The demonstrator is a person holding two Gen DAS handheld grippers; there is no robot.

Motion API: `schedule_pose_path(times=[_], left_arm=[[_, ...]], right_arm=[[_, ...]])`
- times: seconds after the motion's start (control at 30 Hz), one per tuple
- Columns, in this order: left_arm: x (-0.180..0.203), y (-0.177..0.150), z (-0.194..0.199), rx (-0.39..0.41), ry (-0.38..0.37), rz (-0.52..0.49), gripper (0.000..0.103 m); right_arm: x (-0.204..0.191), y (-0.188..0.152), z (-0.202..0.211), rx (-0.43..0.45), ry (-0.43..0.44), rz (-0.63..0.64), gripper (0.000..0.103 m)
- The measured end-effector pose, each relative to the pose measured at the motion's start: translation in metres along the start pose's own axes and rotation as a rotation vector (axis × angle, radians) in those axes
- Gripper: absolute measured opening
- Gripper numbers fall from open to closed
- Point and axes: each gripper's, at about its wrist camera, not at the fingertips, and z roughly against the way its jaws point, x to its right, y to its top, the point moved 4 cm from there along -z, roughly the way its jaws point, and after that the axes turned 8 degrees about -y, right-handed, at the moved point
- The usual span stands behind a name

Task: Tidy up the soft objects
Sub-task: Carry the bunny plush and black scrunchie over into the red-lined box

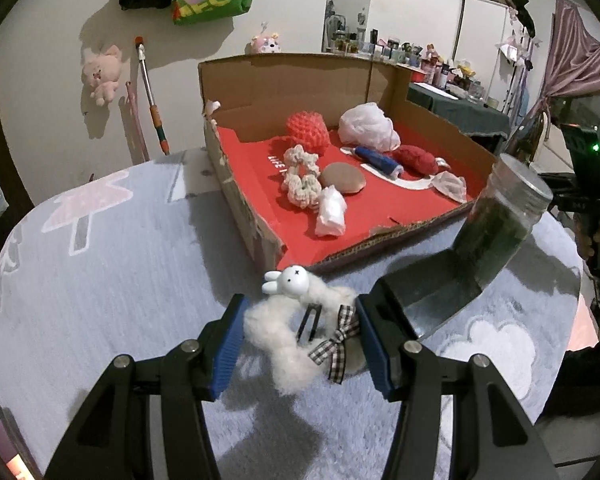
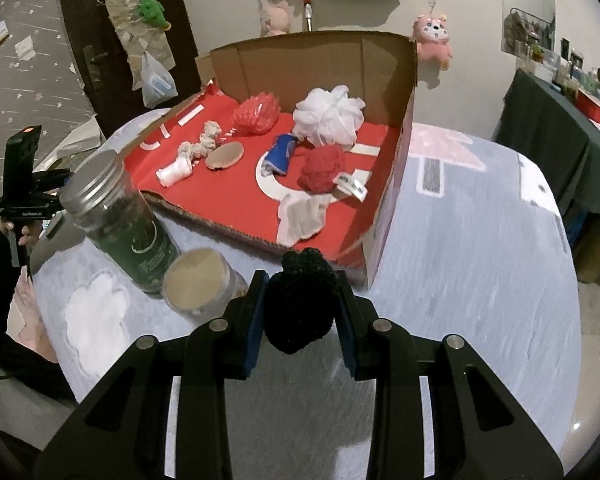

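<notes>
A cardboard box with a red floor (image 1: 260,224) (image 2: 392,184) stands on the table and holds several soft things: a red spiky ball (image 1: 306,130), a white mesh puff (image 2: 328,114), a cream scrunchie (image 1: 300,178) and a red pom (image 2: 322,168). My left gripper (image 1: 300,320) is shut on a fluffy white hair clip with a bunny head and a plaid bow (image 1: 288,340), just in front of the box. My right gripper (image 2: 300,308) is shut on a black fuzzy pom (image 2: 298,304), held before the box's near edge.
A dark glass jar with a metal lid (image 2: 116,216) (image 1: 500,220) and a shorter jar with a tan lid (image 2: 198,280) stand on the grey cloth (image 1: 120,260) beside the box. Plush toys hang on the wall (image 1: 102,74). A phone (image 1: 2,444) lies at the near left.
</notes>
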Motion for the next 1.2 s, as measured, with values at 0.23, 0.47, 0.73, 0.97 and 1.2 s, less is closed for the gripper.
schedule_pose_path(times=[0.23, 0.47, 0.73, 0.97, 1.2], left_arm=[[0.001, 0.019, 0.0, 0.006, -0.008, -0.016, 0.057], [0.019, 0.05, -0.014, -0.001, -0.064, -0.061, 0.057], [0.039, 0.083, -0.06, -0.08, -0.094, -0.116, 0.057], [0.057, 0.106, -0.104, -0.198, -0.107, -0.192, 0.057], [0.072, 0.117, -0.139, -0.297, -0.108, -0.264, 0.057]], right_arm=[[0.0, 0.019, -0.001, 0.011, 0.028, 0.002, 0.03], [-0.006, 0.042, -0.014, 0.003, 0.084, 0.001, 0.03], [-0.024, 0.072, -0.047, -0.053, 0.139, 0.047, 0.03], [-0.044, 0.091, -0.089, -0.184, 0.2, 0.089, 0.03], [-0.061, 0.098, -0.124, -0.327, 0.205, 0.121, 0.031]])
